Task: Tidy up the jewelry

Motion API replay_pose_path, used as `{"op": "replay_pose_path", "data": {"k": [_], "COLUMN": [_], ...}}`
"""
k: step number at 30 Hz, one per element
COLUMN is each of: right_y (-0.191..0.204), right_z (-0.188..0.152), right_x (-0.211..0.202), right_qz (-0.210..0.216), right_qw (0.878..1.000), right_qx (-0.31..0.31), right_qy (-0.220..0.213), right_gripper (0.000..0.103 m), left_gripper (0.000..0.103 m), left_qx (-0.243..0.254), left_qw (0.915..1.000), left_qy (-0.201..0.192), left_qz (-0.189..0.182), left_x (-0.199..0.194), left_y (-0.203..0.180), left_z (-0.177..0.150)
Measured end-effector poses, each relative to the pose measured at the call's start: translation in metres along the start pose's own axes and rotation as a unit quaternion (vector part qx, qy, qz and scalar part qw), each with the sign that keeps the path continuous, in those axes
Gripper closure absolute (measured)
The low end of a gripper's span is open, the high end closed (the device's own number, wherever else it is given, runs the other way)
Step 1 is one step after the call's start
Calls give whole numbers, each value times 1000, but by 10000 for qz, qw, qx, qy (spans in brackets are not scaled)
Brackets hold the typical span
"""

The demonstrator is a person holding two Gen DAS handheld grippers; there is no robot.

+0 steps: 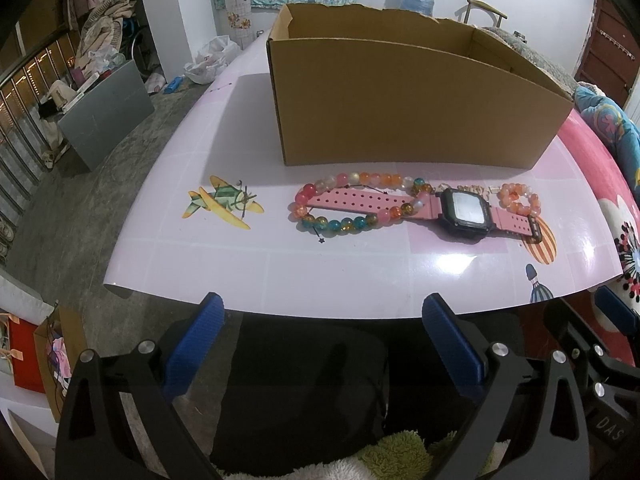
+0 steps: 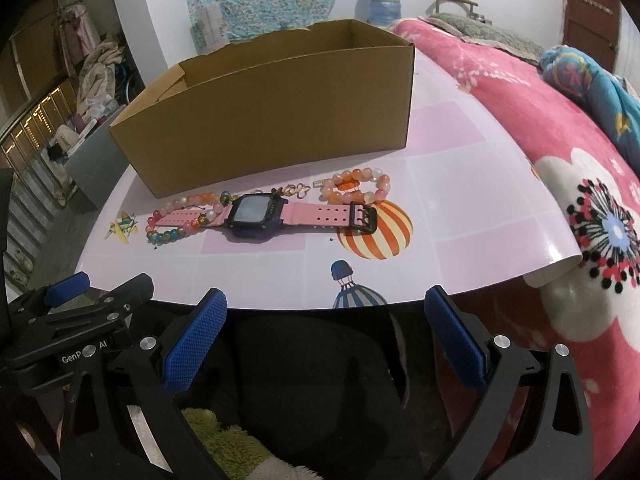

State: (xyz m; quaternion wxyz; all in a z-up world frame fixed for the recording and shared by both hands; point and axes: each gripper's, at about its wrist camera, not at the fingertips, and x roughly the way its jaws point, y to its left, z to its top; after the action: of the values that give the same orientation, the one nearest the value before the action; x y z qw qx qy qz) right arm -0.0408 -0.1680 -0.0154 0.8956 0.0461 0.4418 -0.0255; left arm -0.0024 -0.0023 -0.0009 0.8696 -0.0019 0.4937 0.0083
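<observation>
Pink is running through everything ahead of you: the pink-strapped black digital watch (image 2: 256,216) is lying flat on the glossy bench (image 1: 360,272), its strap threaded through the multicoloured glass-bead bracelet (image 1: 356,204), with the small orange bead bracelet (image 2: 356,186) just beyond its buckle. You are holding the left claw (image 1: 320,344) and right claw (image 2: 326,336) wide apart and empty, short of the bench edge. The open brown cardboard box (image 1: 400,100) is waiting right behind the jewelry, likely as its destination.
</observation>
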Motion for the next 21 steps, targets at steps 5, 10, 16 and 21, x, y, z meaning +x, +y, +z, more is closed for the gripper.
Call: {"op": "replay_pose_path", "data": {"k": [5, 10, 16, 21], "right_y": [-1, -1, 2, 2], "right_z": [0, 0, -1, -3], "right_x": [0, 0, 0, -1], "right_qz": [-6, -12, -64, -137], "right_qw": [10000, 10000, 10000, 9999], "right_qx": [0, -6, -7, -15], "right_qy": [5, -15, -10, -23], "right_gripper": [8, 8, 8, 8], "left_gripper": [5, 6, 6, 6], "left_qx": [-1, -5, -23, -41], "left_qw": [10000, 10000, 10000, 10000], "left_qy": [-2, 36, 14, 0], "left_qz": [0, -6, -29, -52], "left_x": [0, 1, 1, 2], "left_y": [0, 0, 3, 6], "left_z": [0, 1, 2, 2]}}
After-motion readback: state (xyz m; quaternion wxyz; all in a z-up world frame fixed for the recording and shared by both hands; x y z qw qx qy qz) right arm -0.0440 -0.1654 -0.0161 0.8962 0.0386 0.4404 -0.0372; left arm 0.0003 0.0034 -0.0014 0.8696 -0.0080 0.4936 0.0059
